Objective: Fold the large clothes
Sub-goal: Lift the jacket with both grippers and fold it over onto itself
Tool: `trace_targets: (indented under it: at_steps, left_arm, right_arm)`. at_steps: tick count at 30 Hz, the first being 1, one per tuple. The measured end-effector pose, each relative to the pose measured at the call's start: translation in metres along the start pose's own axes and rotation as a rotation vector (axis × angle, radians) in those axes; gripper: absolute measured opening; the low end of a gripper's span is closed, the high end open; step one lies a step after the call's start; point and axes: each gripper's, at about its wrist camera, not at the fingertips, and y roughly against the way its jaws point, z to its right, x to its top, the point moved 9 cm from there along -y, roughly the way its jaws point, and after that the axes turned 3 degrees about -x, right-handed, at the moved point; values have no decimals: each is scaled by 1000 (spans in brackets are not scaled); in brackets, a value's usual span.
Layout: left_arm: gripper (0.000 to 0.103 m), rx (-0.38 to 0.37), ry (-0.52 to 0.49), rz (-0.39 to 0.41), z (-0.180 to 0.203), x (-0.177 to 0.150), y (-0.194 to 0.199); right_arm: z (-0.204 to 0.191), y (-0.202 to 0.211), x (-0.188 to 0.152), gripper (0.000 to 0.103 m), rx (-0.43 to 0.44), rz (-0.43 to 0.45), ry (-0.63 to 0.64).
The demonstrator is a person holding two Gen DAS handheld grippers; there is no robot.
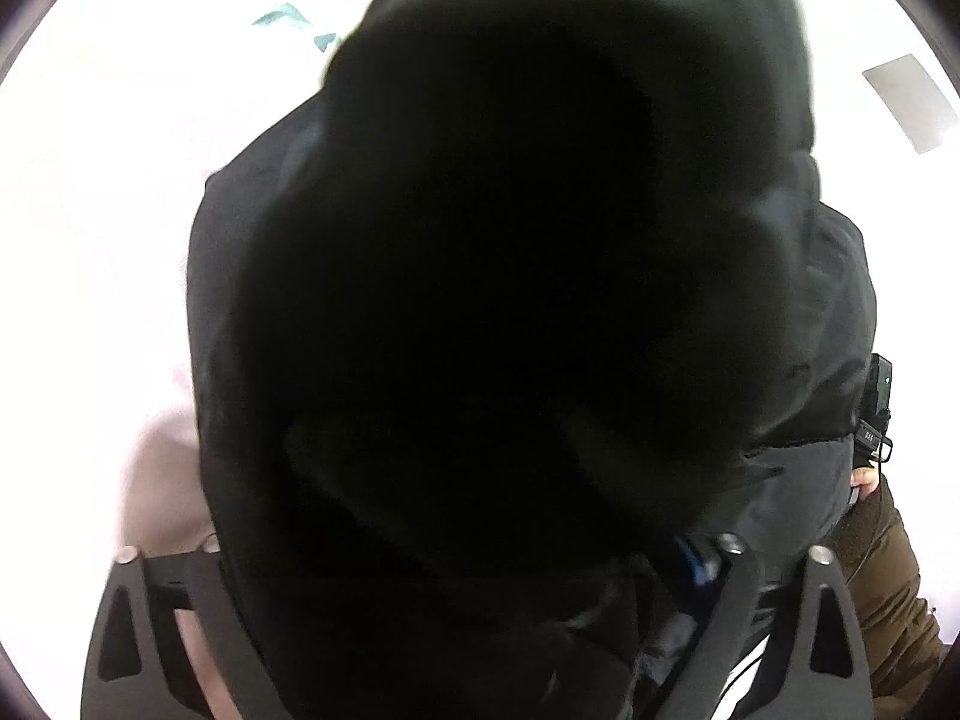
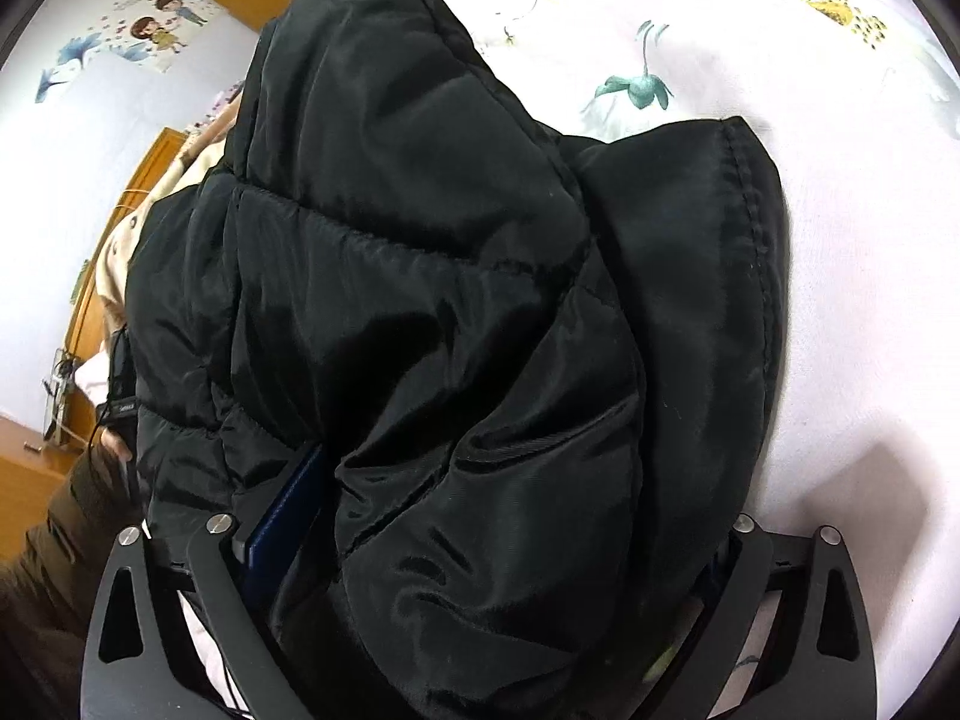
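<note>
bulging between both wide-spread tongs, the black quilted puffer jacket [image 2: 420, 312] lay glossy on the floral bedsheet [image 2: 810, 150]; whether the left gripper [image 1: 468, 630] or right gripper [image 2: 480, 630] pinched it was unclear.

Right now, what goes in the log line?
step: folding black puffer jacket | surface: floral bedsheet | left gripper: jacket between wide fingers | right gripper: same

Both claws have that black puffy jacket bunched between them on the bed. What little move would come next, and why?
Probably close both sets of jaws on the jacket. It fills the gap of the left gripper and the right gripper, yet both look wide apart, so no firm grip shows. Without one, lifting it off the sheet to fold would likely drop it.
</note>
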Motion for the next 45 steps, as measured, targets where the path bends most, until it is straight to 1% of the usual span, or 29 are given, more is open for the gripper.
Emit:
trace_targets:
  at_steps: [1, 2, 3, 4, 6, 8, 9, 11, 13, 15, 18, 20, 22, 23, 26, 30, 32, 34, 35, 39, 42, 43, 44, 45]
  left_arm:
    - [83, -3, 1, 6, 4, -1, 3]
    - [75, 6, -5, 12, 8, -1, 6]
    - [70, 16, -4, 9, 11, -2, 7]
    - [66, 26, -3, 8, 13, -2, 8]
    - [61, 47, -6, 11, 20, -3, 12]
    - [55, 60, -3, 19, 22, -5, 17]
    - [52, 64, 5, 29, 25, -6, 20]
    - [47, 80, 5, 40, 32, -8, 28]
    - [42, 100, 11, 56, 28, -8, 39]
    - [40, 122, 12, 73, 33, -8, 47]
    - [38, 153, 7, 81, 37, -9, 56]
    - [37, 152, 13, 95, 42, -6, 64]
    - [36, 147, 8, 119, 49, -11, 75]
    - [35, 144, 5, 129, 45, -19, 85]
    - [34, 145, 1, 154, 50, -25, 105]
    - [34, 135, 7, 195, 45, -29, 140]
    - [34, 143, -3, 225, 54, -27, 156]
    - [34, 149, -1, 249, 50, -31, 176]
    - [34, 152, 0, 255, 46, -34, 182]
    - [34, 178, 22, 280, 27, -48, 215]
    - [34, 206, 46, 289, 7, -71, 244]
    - [34, 215, 50, 289, 11, -83, 253]
    - [34, 224, 56, 291, 6, -88, 260]
    - [34, 234, 68, 295, -3, -93, 268]
  right_arm:
    - [-3, 3, 0, 86, -5, 8, 5]
    - [-6, 4, 1, 78, -9, 16, 15]
    - [-11, 7, 2, 75, -15, 23, 29]
    - [-15, 9, 3, 68, -18, 24, 42]
    - [-23, 11, 3, 56, -12, 23, 57]
    - [-31, 11, 1, 51, -20, 25, 66]
    - [-35, 12, 1, 49, -34, 33, 79]
    - [-40, 13, -1, 45, -67, 41, 87]
    - [-51, 17, 0, 41, -111, 69, 117]
    - [-59, 25, -1, 36, -137, 101, 126]
    - [-72, 37, -2, 33, -151, 159, 129]
    - [-78, 44, -3, 31, -164, 188, 135]
    - [-87, 52, -3, 30, -163, 217, 142]
    - [-87, 58, -5, 30, -160, 229, 142]
    - [-99, 72, -6, 30, -137, 254, 147]
    - [-120, 84, -9, 29, -114, 283, 167]
    - [-132, 90, -10, 29, -93, 301, 176]
    - [-146, 94, -12, 29, -70, 318, 188]
    - [-145, 95, -11, 29, -63, 322, 187]
    - [-166, 85, -11, 30, -32, 318, 203]
    - [-185, 66, -6, 30, 1, 303, 211]
    - [-189, 59, -5, 30, 11, 295, 215]
    - [-201, 51, -5, 30, 19, 289, 215]
    - [-204, 41, 1, 30, 28, 281, 213]
